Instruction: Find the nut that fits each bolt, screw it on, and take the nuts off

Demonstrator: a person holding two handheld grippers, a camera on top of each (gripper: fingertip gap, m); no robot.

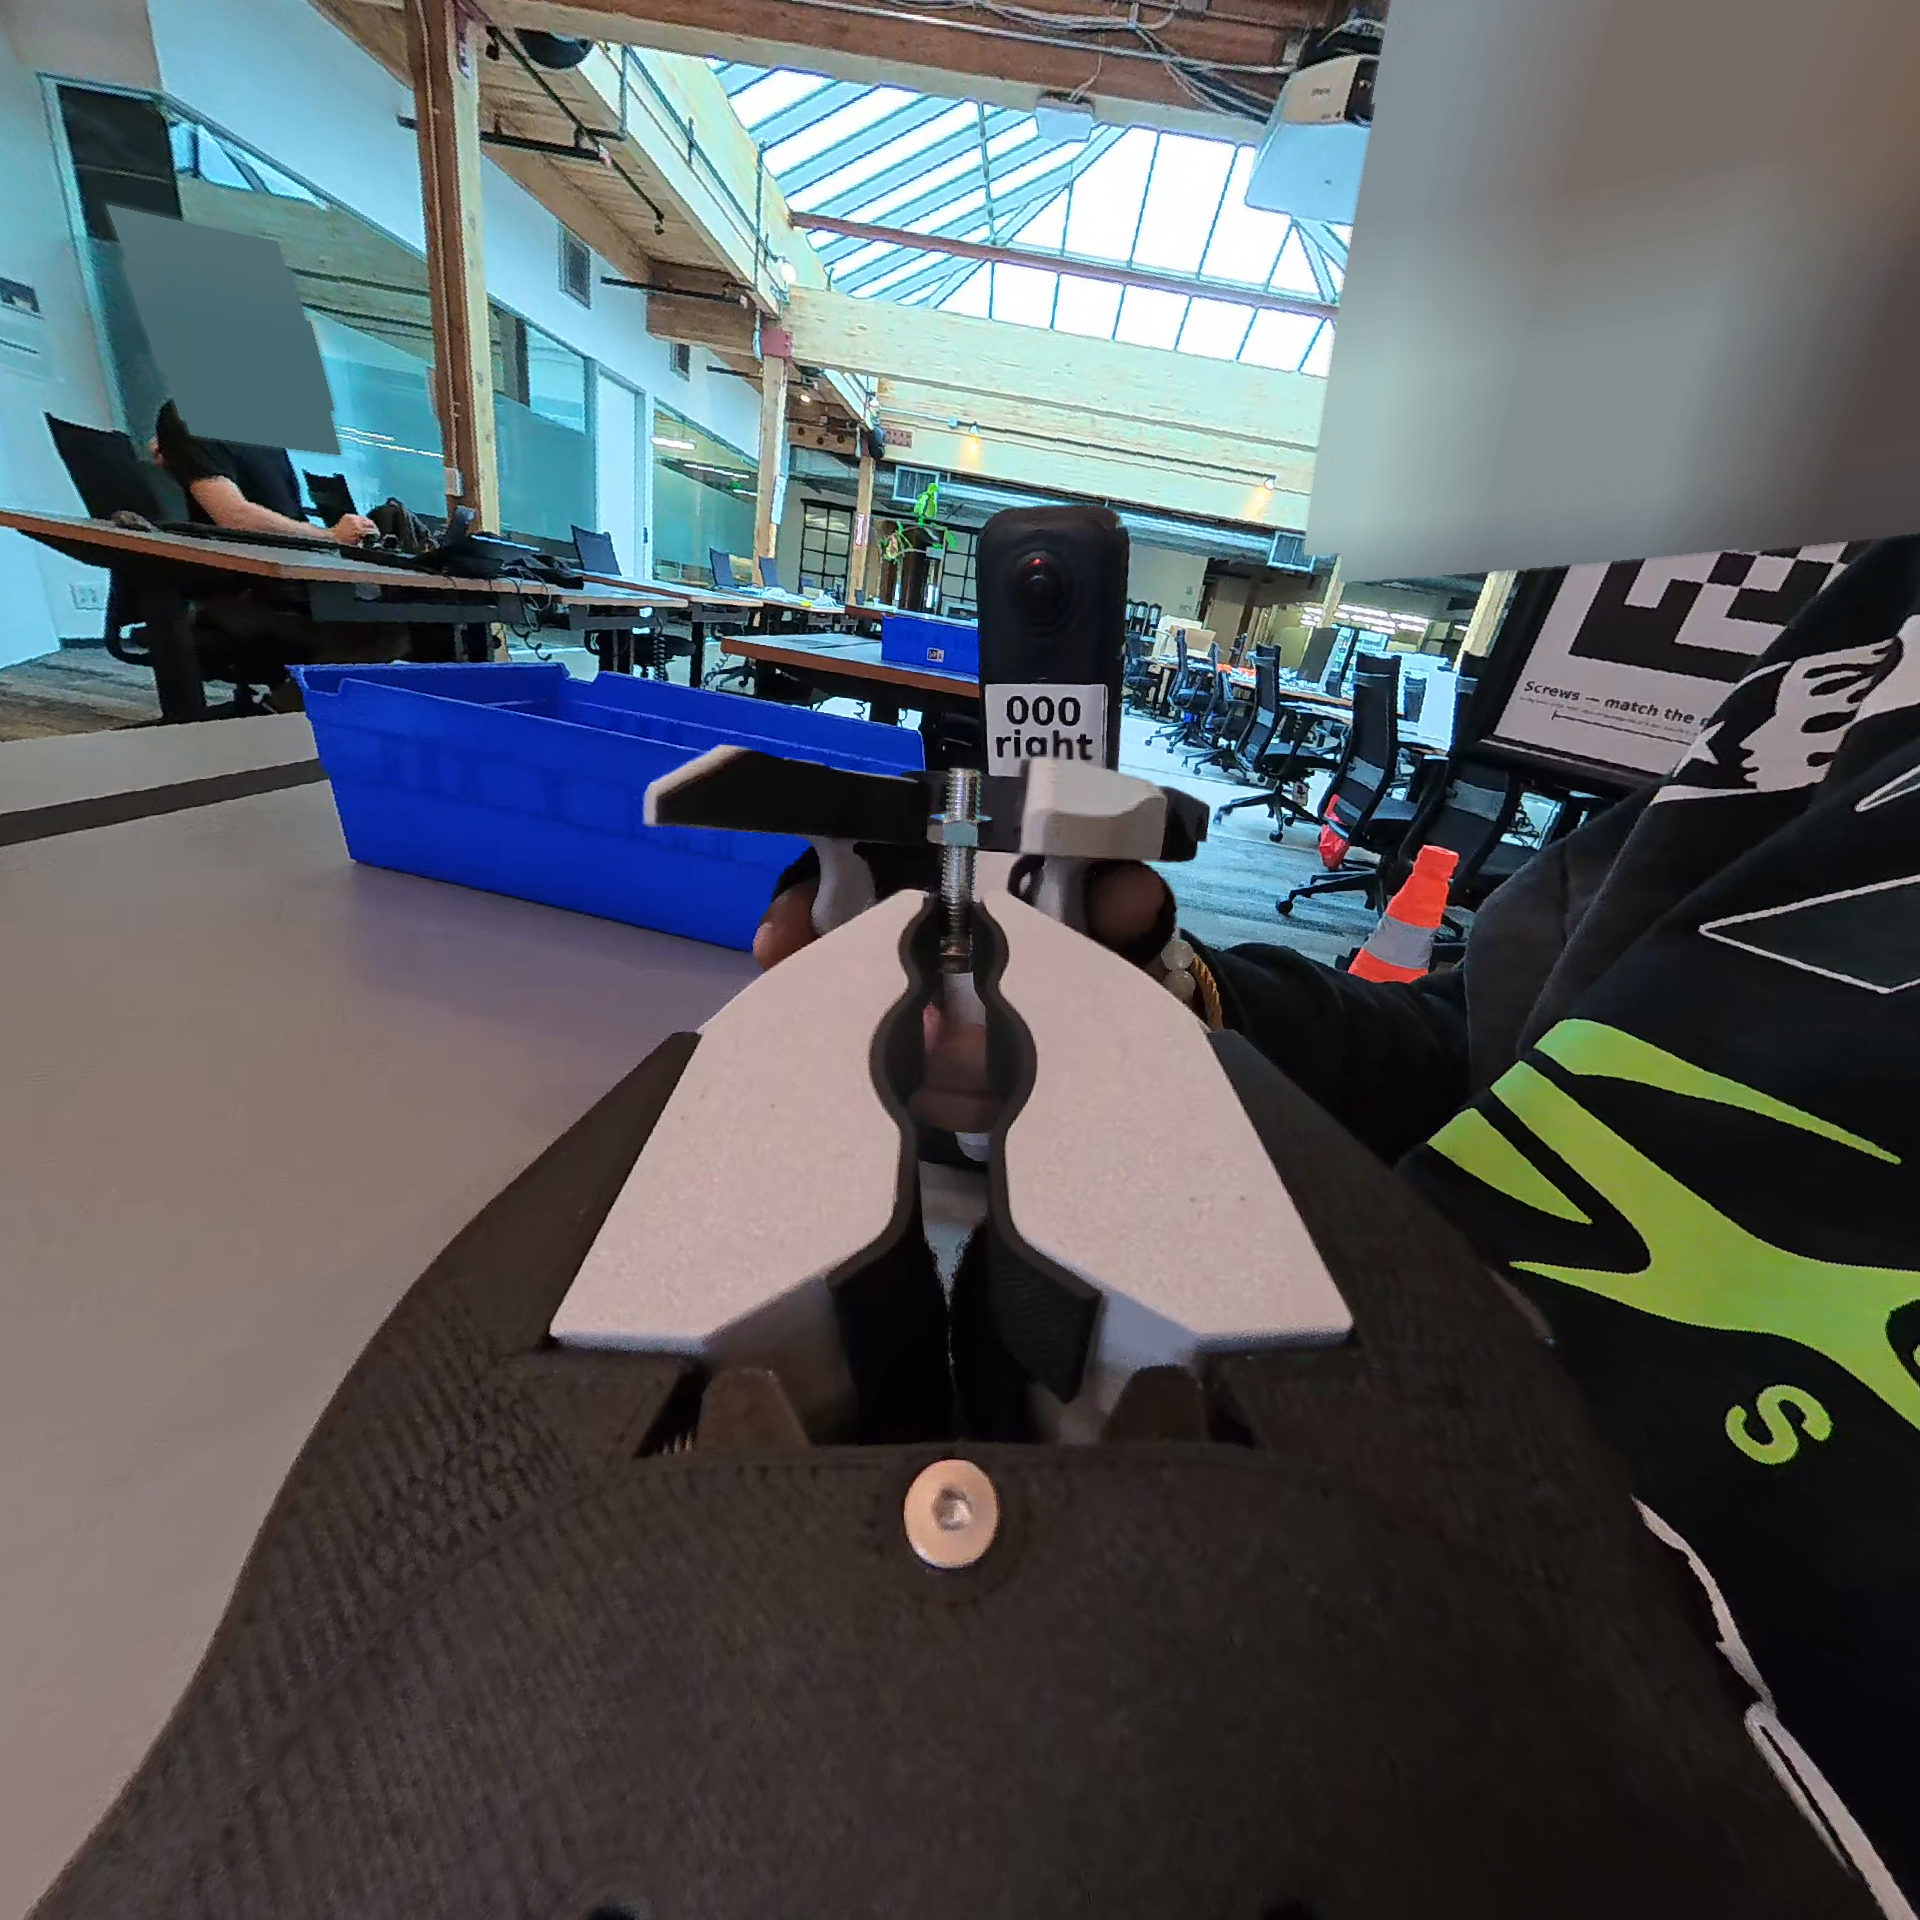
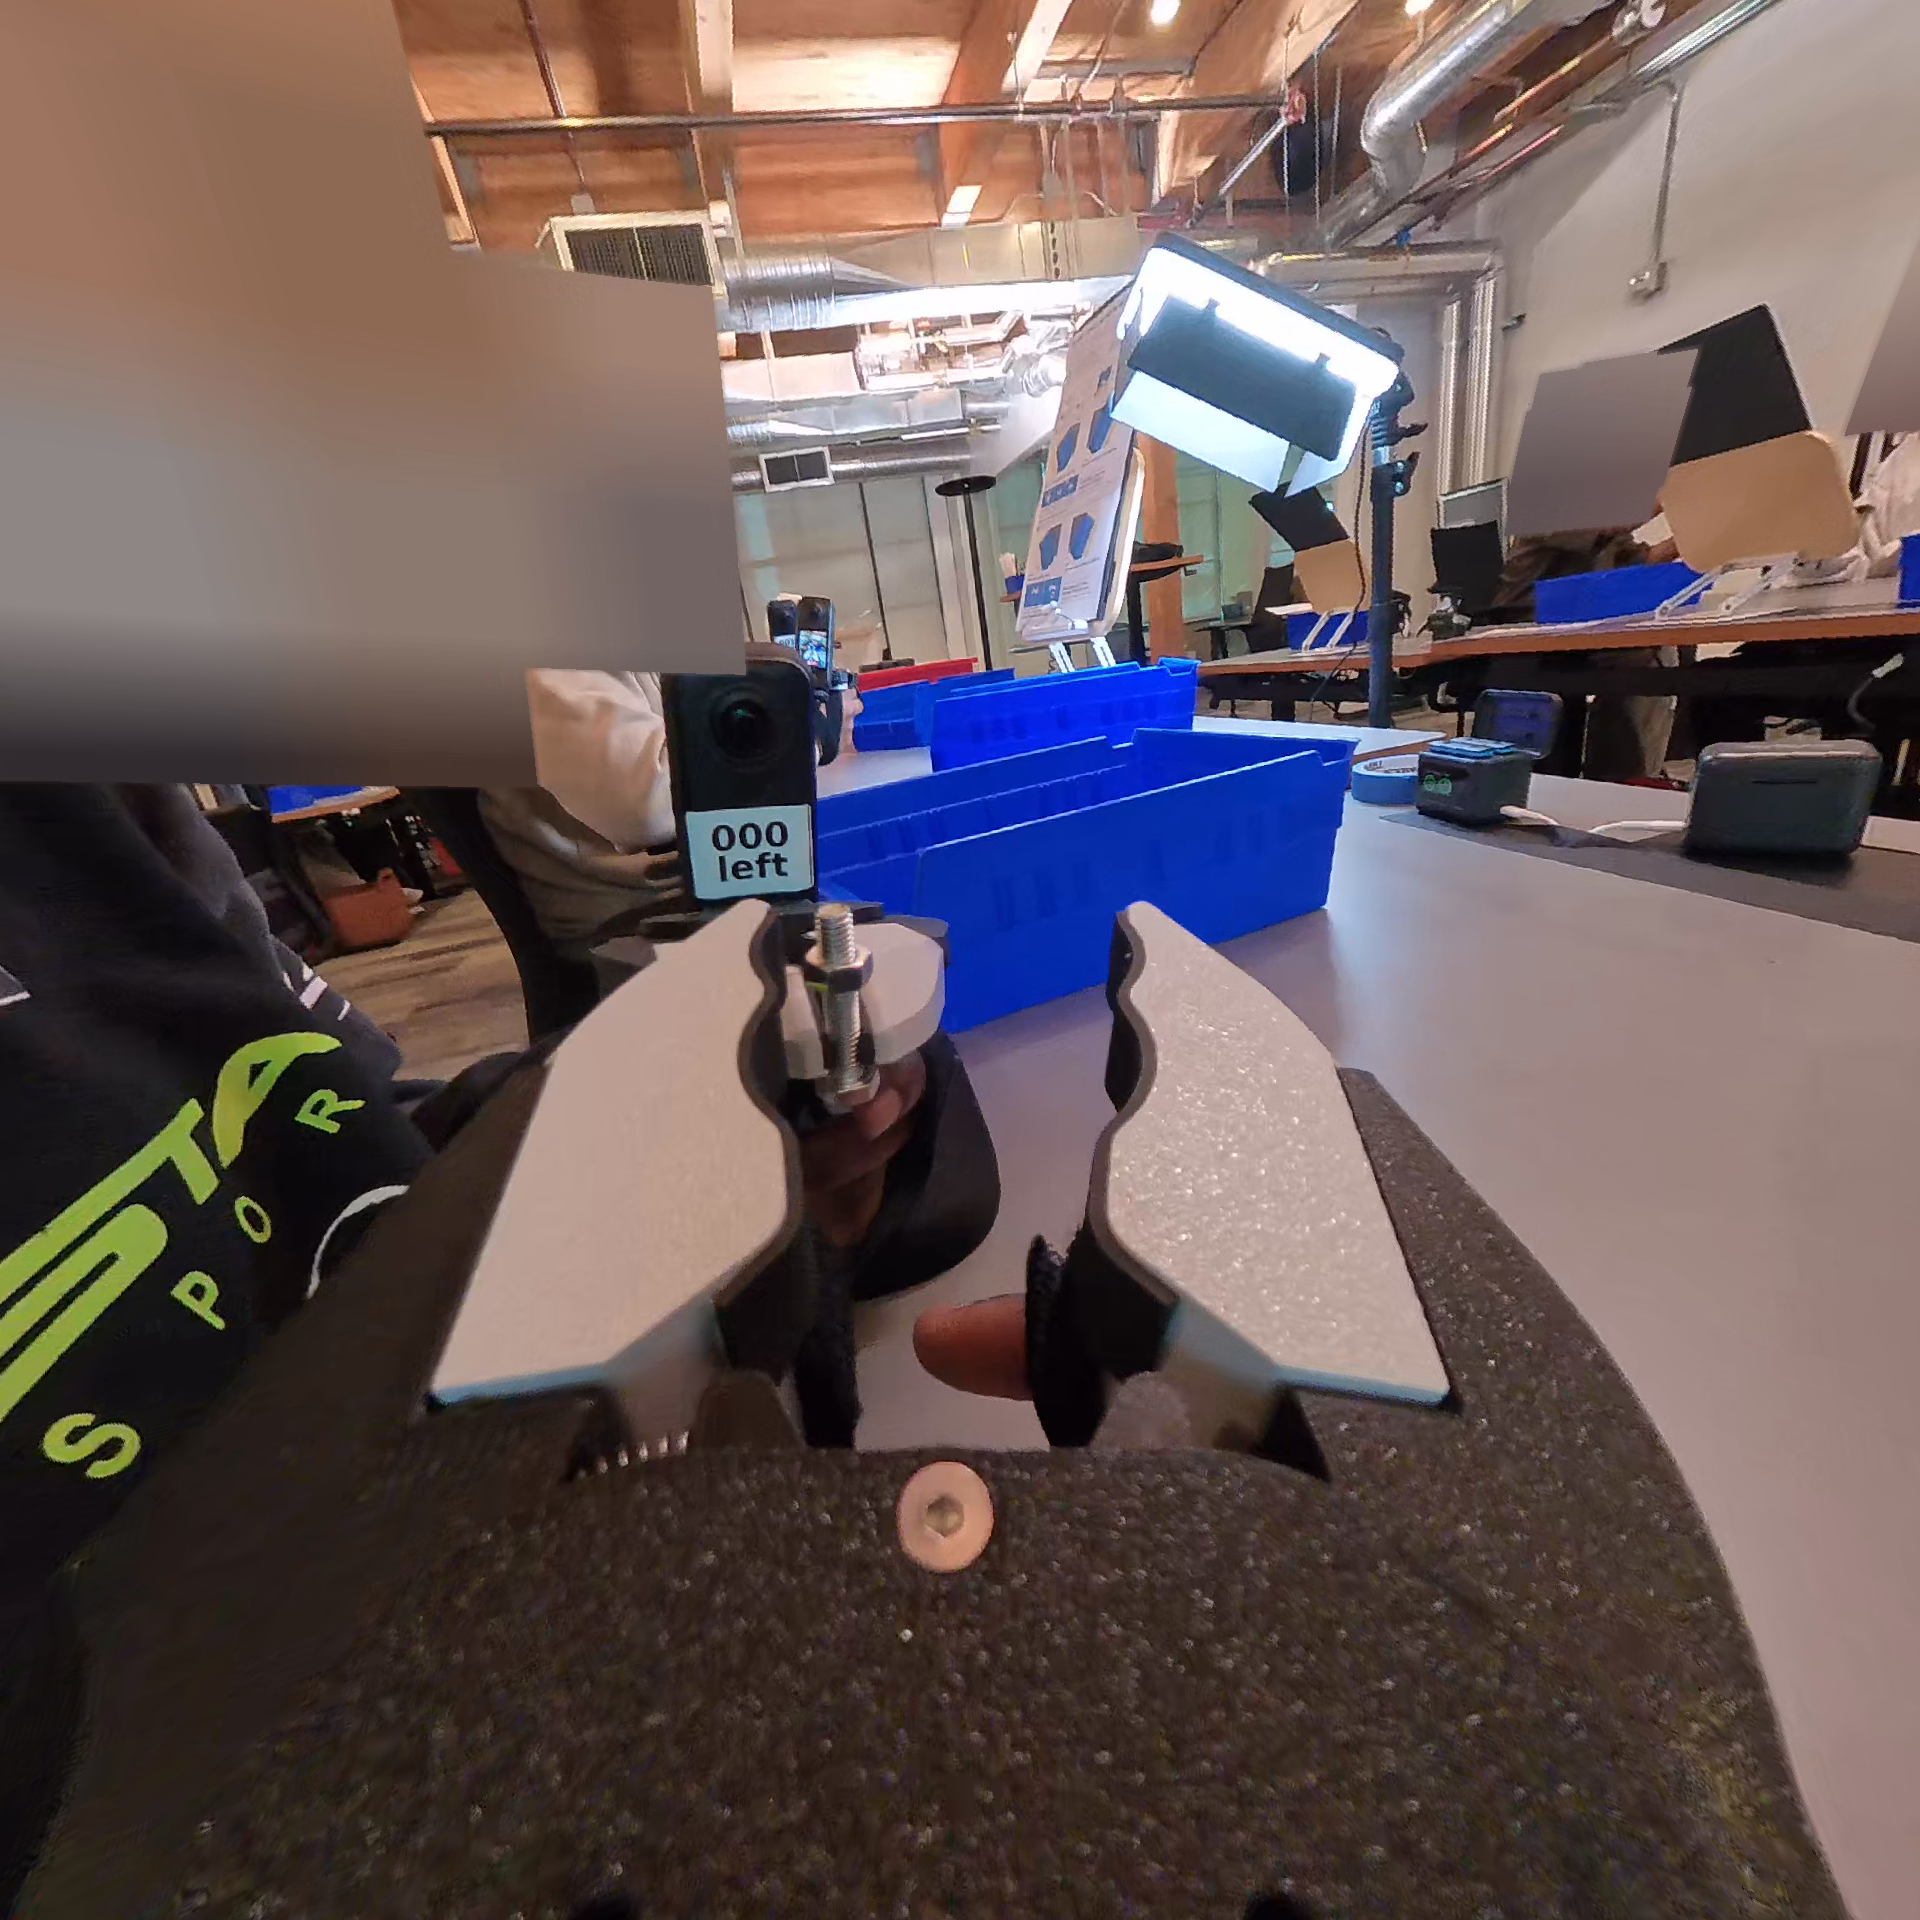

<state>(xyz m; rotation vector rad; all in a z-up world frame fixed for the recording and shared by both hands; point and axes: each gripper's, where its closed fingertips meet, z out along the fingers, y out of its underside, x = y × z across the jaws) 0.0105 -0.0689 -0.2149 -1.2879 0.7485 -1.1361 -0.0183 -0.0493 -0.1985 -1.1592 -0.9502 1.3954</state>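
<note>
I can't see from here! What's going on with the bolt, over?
Left gripper shut on bolt, upright. Right gripper open around nut, high on the threads. Nothing in the way.

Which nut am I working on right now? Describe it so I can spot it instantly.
Look in front of the blue bin, where the left gripper clamps an upright bolt. The nut is the small silver hex threaded near the bolt's top, between the right gripper's open fingers.
</note>
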